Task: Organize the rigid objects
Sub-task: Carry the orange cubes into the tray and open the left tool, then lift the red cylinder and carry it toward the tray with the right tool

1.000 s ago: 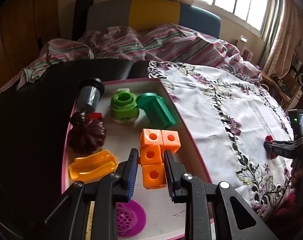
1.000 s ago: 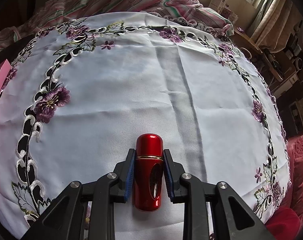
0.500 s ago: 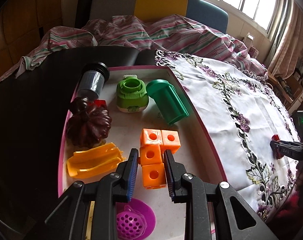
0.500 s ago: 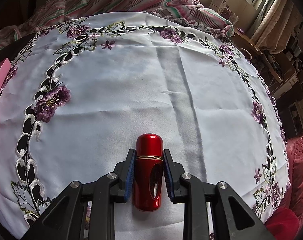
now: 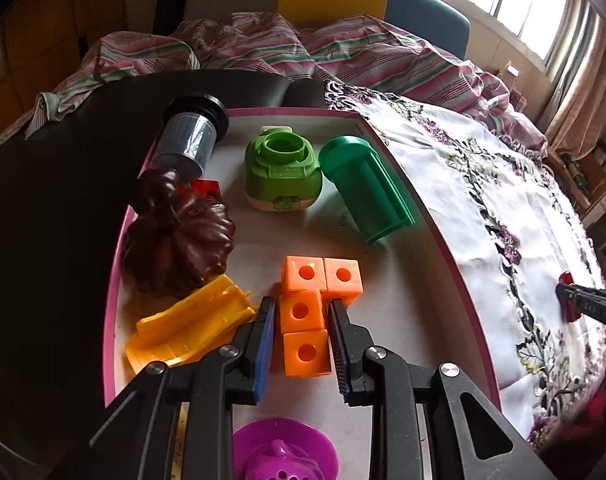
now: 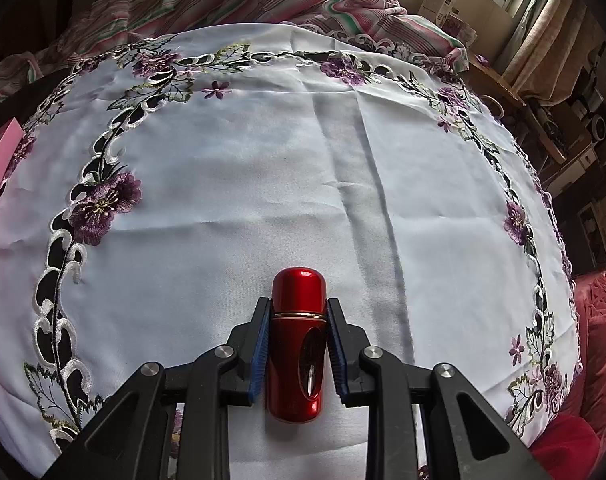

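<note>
Holding toys with both tongs over the pink-rimmed tray (image 5: pixel 443 240) and the flowery white cloth (image 6: pixel 263 168).

The left tongs (image 5: pixel 301 332) pinch the orange plastic block piece with round holes (image 5: pixel 309 312) above the tray, where many toys already lie. The right tongs (image 6: pixel 297 340) grip the shiny red metal tube (image 6: pixel 299 340) over the cloth-covered surface, so it looks not yet put away. The purple plastic strainer (image 5: pixel 283 456) is cut off at the bottom, and I cannot tell if the block touches the tray.

glossy red metal capsule (image 6: pixel 297 344); smooth orange plastic blocks (image 5: pixel 309 308); matt green plastic cup (image 5: pixel 365 190) at one o'clock; satiny embroidered white cloth (image 6: pixel 263 184).
</note>
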The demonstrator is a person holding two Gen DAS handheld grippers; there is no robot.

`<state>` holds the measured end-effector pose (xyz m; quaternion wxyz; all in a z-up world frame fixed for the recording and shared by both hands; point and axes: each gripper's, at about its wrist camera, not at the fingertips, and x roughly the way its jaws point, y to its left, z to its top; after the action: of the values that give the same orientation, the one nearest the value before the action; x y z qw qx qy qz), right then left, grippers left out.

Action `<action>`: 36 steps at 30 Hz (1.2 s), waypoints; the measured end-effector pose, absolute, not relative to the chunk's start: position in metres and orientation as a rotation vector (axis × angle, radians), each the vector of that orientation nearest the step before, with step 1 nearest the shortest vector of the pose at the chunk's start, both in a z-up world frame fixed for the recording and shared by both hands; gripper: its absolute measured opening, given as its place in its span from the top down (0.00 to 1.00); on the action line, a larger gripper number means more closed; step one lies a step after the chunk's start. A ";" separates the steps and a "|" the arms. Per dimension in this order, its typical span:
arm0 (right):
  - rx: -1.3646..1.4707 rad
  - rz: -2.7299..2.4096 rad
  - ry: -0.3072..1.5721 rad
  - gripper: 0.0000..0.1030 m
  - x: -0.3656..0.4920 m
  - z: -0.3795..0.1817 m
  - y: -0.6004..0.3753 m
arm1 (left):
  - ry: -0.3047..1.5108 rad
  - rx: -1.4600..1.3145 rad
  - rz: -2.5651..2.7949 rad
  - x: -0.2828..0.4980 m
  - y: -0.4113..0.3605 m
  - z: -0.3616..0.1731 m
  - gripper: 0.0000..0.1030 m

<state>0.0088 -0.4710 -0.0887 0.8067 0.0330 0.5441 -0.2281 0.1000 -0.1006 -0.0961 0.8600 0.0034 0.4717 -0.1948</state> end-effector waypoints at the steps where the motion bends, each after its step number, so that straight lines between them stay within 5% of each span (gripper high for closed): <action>1: 0.071 -0.488 1.165 0.75 0.009 -0.089 -0.471 | 0.994 -0.005 -0.410 0.101 -0.100 -0.096 0.74; 36: 0.059 -0.490 1.164 0.75 0.007 -0.087 -0.467 | 0.877 0.032 -0.327 0.069 -0.082 -0.047 0.72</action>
<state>0.0072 -0.4667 -0.0872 0.8068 0.0274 0.5439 -0.2291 0.0686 -0.0817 -0.0471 0.8925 0.0153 0.4224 -0.1576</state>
